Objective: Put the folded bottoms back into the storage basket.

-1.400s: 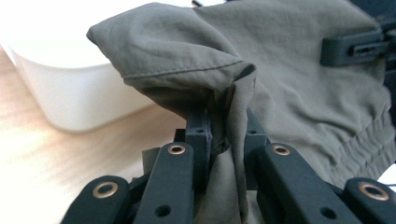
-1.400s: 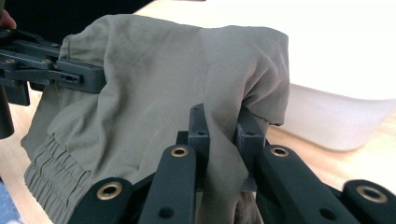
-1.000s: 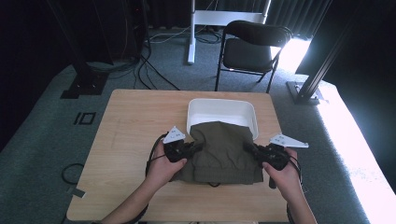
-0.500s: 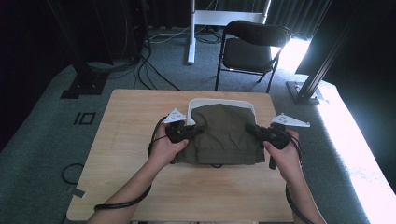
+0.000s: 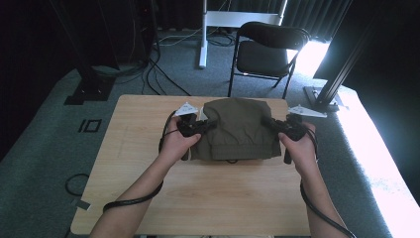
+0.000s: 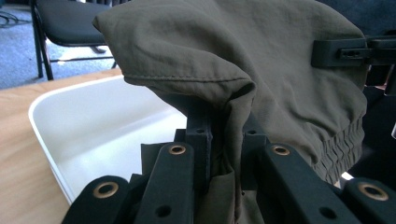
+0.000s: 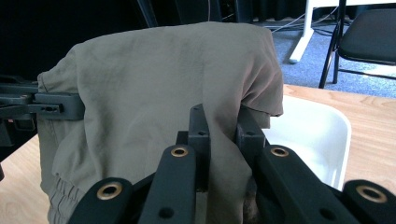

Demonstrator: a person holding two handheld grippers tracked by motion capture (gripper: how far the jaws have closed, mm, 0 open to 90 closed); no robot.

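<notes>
Two grippers, left (image 5: 207, 124) and right (image 5: 267, 121), fingers clamped on folded olive-green fabric garment (image 5: 236, 128), lifted over white rectangular plastic tub (image 6: 93, 126); light wooden table (image 5: 198, 198)

**No legible text in any view**

Checked all three views: no readable text, labels, brand marks or numbers.

- olive garment (image 5: 236, 128): plain fabric, no tag or print visible, same in both gripper views.
- white tub (image 6: 100, 128): blank walls, no marking.
- left hand-held gripper (image 5: 205, 126) and right hand-held gripper (image 5: 269, 122): black parts and brass rivets only, no lettering resolvable.
- worktop (image 5: 208, 198): bare wood grain.
- floor at 9 o'clock from the worktop: a dark square outline mark (image 5: 90, 125), a shape rather than a character; cannot tell what it is.
</notes>
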